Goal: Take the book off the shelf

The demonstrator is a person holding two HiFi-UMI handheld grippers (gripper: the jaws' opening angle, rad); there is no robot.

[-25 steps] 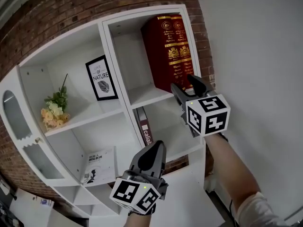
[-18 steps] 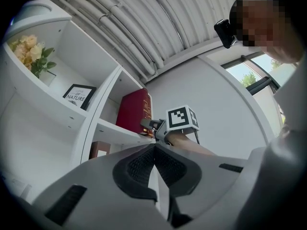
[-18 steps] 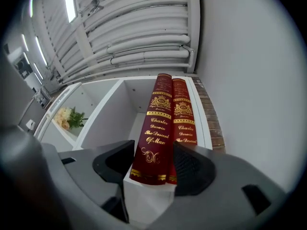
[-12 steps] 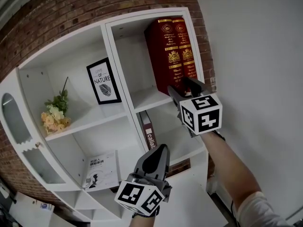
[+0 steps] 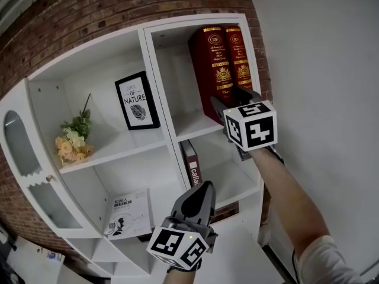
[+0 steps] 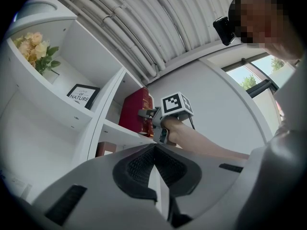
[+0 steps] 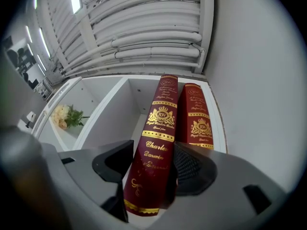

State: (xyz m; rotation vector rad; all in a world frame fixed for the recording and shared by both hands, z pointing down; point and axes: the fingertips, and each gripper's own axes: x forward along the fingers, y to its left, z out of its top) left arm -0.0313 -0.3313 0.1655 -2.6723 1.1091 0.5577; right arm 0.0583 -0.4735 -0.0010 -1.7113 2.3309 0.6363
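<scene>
While the flowers [image 5: 72, 141] and a framed print [image 5: 137, 101] sit in the left compartments of the white shelf [image 5: 160, 129], the left tongs [image 5: 200, 193] hang low and near, jaws together on nothing. Further right, in the top right compartment, the red book [image 5: 212, 64] stands beside a second red book [image 5: 241, 55]. The right tongs [image 5: 230, 99] reach its lower spine. Their jaws are opening, the book between them, with the pads not clamping it.
</scene>
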